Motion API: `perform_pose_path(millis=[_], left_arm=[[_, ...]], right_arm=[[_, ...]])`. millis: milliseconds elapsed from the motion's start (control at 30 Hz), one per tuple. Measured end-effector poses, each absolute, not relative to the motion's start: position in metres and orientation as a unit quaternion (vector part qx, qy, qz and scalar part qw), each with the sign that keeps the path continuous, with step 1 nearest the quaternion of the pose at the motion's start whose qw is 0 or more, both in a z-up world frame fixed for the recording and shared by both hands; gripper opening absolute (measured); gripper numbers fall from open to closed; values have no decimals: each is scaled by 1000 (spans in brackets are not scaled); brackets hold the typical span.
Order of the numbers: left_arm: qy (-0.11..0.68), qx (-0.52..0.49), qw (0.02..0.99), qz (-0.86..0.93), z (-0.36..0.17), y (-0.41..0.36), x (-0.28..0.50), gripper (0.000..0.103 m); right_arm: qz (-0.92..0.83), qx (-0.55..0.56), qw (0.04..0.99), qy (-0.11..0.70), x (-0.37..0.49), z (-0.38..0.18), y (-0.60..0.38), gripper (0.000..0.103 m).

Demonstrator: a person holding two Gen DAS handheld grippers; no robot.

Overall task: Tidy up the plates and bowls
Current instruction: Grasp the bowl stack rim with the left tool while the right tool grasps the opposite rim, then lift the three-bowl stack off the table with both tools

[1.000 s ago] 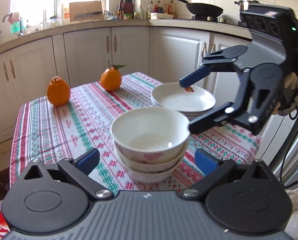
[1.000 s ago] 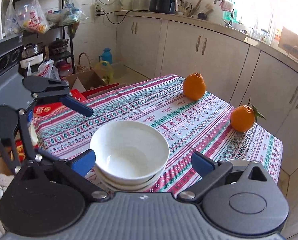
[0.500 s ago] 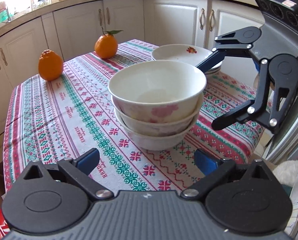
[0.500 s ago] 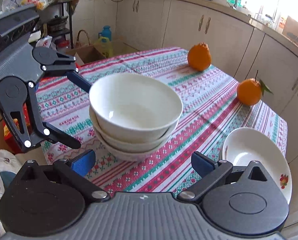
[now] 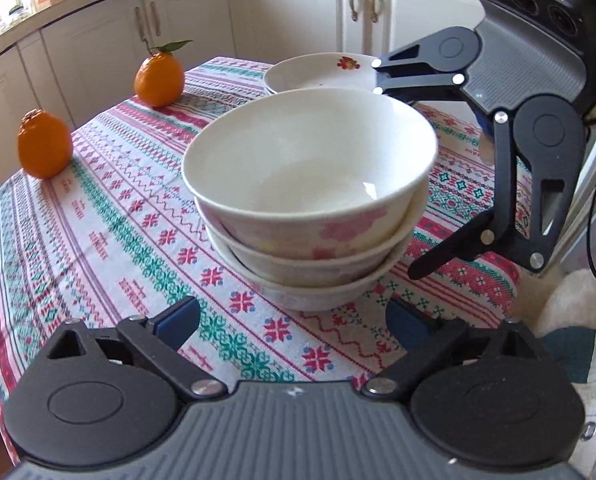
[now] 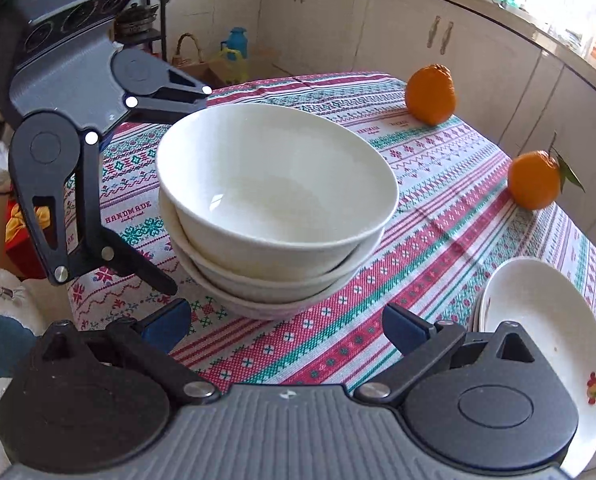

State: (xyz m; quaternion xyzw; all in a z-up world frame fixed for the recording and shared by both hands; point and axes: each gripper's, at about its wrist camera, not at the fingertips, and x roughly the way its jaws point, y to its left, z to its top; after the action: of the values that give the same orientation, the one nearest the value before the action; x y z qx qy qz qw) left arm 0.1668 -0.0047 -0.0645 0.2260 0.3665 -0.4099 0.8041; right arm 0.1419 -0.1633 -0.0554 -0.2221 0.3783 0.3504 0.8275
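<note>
Three white bowls [image 5: 309, 184] are nested in a stack on the patterned tablecloth [image 5: 98, 240]; the top one has pink flowers outside. My left gripper [image 5: 292, 318] points down at the stack's near side, its jaws wide but closing, touching nothing. My right gripper [image 6: 286, 326] stands open just short of the same stack [image 6: 274, 192] from the opposite side. Its lower finger [image 5: 445, 248] shows beside the bowls in the left wrist view. A few stacked white plates [image 5: 317, 72] with a fruit print lie beyond, also low at the right edge [image 6: 537, 320].
Two oranges sit on the cloth, one with a leaf [image 5: 160, 78] and one plain [image 5: 44, 148], seen too in the right wrist view [image 6: 533, 180] [image 6: 431, 94]. Kitchen cabinets [image 5: 298, 12] ring the table. The table's edges fall away close to the bowls.
Both grippers have come down and moved in toward the bowl stack, which now looms larger in each view. The opposite gripper's fingers now flank the stack's side.
</note>
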Motion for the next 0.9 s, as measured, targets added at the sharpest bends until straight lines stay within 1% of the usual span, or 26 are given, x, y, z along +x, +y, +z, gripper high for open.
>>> perform_pose_path(millis=[433,533,600,900], left_arm=[[376,249,762,-465,-59,-11,189,97],[374,258,755,-473,-60,-13,191,96],[374,264,749,-479,-61,-15,192,90],[383,265,734,-494,-62,-16,198,85]], right_arm=[[390,-250,798,385,158,-56,-156,102],[400,-255,791,387,160,-55,-155,99],[406,-255,787,388,163,-54,-155,96],[433,-255,768,397,169,-52,-153,89]])
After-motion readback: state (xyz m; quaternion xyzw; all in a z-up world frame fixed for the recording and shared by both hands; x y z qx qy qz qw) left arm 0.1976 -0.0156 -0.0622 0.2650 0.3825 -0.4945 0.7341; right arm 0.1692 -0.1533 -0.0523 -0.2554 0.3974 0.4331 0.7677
